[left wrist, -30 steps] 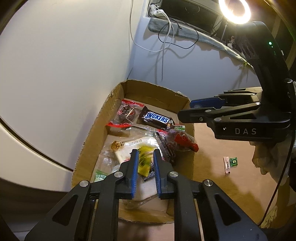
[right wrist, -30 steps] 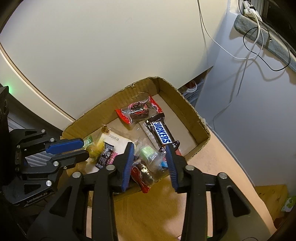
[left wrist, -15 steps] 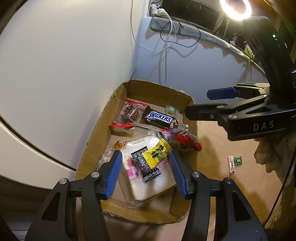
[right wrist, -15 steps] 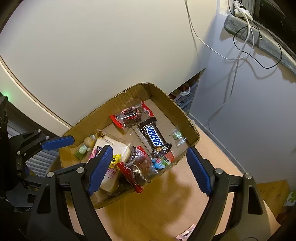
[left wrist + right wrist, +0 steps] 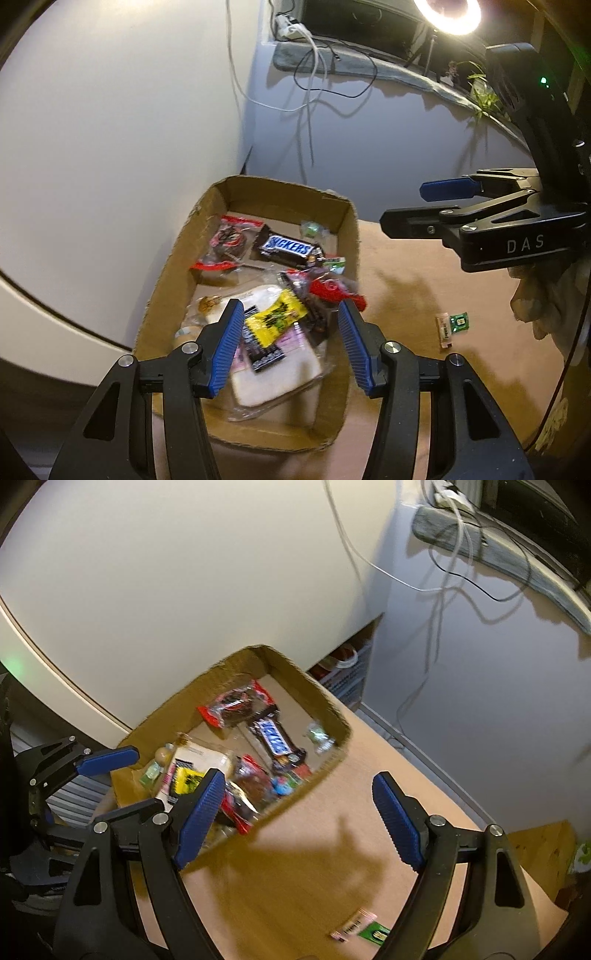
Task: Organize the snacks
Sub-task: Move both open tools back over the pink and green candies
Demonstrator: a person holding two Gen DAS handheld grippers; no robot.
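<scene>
The left gripper (image 5: 291, 321) hangs over the near half of the box (image 5: 351, 236), its fingers (image 5: 225, 350) spread and nothing between the pads; the snacks showing through the gap lie below, on the box floor. The right gripper (image 5: 299, 812) stands over the box's right wall and the bare table (image 5: 295, 886), fingers (image 5: 397, 823) spread wider, also holding nothing. Both sets of jaws have just been opening.

The snacks sit inside the box: a Snickers bar (image 5: 288, 247) toward the far end, a red-edged clear packet (image 5: 229, 243) just left of it, a small green sweet (image 5: 310, 229) near the far right corner, a yellow packet (image 5: 275, 321) lying on a pale bread pack (image 5: 273, 373) in the near half, and a red packet (image 5: 332, 291) leaning up against the right wall, its tip reaching the rim. The near half is crowded; the far end shows some bare cardboard floor.

The box's left wall is close to a white panel (image 5: 110, 147), and the far wall is near the room's corner. To the right of the box the table lies open, with only a small pink and green wrapper (image 5: 450, 325) well apart from the box. In the left view the right gripper juts in over that open stretch.
</scene>
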